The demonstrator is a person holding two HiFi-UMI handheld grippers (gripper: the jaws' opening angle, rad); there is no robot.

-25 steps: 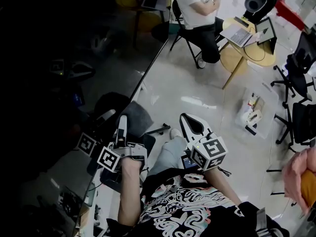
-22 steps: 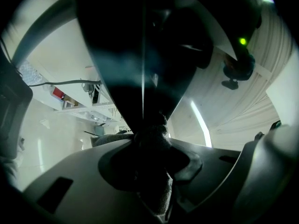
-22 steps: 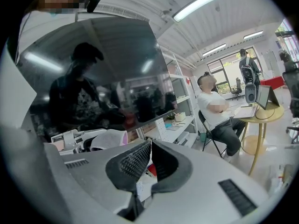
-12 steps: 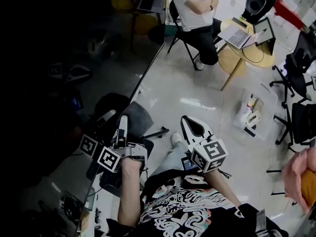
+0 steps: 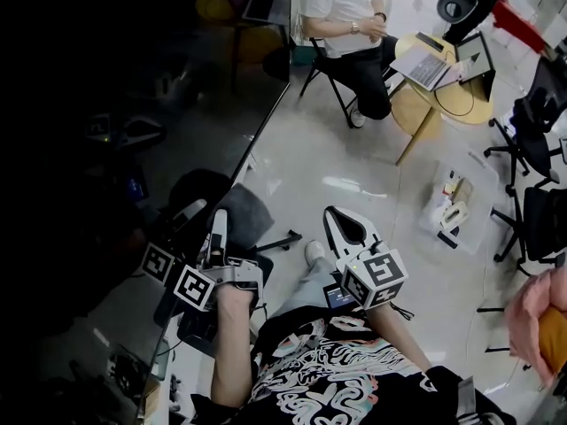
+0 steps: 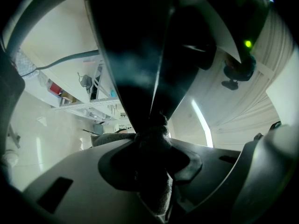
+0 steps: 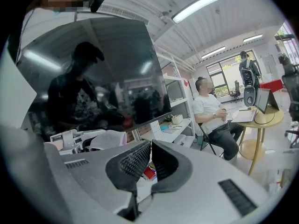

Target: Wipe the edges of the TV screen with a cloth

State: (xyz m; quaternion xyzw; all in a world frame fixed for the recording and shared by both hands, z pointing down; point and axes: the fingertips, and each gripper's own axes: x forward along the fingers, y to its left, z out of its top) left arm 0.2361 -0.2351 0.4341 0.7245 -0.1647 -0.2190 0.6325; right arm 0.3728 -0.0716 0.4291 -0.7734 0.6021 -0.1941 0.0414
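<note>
One cloth (image 6: pixel 156 185), clamped in the left tongs (image 6: pixel 152 141), touches the one TV screen (image 6: pixel 135 55); the right tongs (image 7: pixel 149 160) are closed, empty.

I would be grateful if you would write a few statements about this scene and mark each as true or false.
1. The left gripper has its jaws shut on a grey cloth. True.
2. The right gripper holds a second cloth. False: its jaws are together with nothing between them.
3. A person in a white shirt sits beside a round wooden table. True.
4. The TV screen shows a bright picture. False: it is dark and only reflects the room.
</note>
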